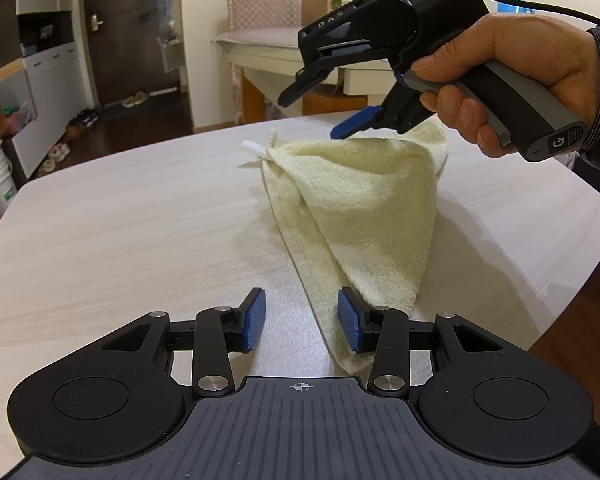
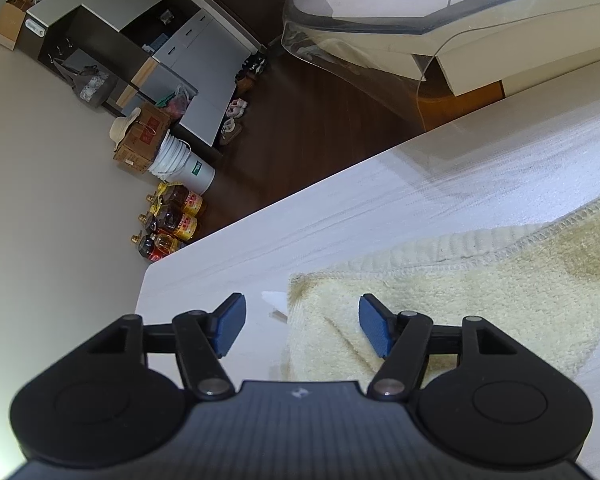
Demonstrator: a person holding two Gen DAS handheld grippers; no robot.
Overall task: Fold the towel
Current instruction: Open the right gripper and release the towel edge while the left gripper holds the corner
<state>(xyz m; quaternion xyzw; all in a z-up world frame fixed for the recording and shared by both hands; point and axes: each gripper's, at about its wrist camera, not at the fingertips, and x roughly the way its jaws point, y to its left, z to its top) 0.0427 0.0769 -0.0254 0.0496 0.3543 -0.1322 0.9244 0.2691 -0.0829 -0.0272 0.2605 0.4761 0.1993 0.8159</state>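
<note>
Both grippers stand apart-jawed over a pale yellow terry towel, folded into a rough triangle on the whitish wood-grain table.

Nearest in the left wrist view, the left gripper hangs low over the table with its blue-padded black fingers partly spread; the towel's narrow near tip lies under and beside the right-hand pad, and nothing is clamped between the pads. Beyond it the towel widens toward the table's far edge, its upper layer puffed up, a small white tag sticking out at the far corner. Over that far part the right gripper, held in a person's right hand, hovers with jaws wide and empty, clear of the cloth. In the right wrist view its pads straddle the towel's stitched corner from above.
</note>
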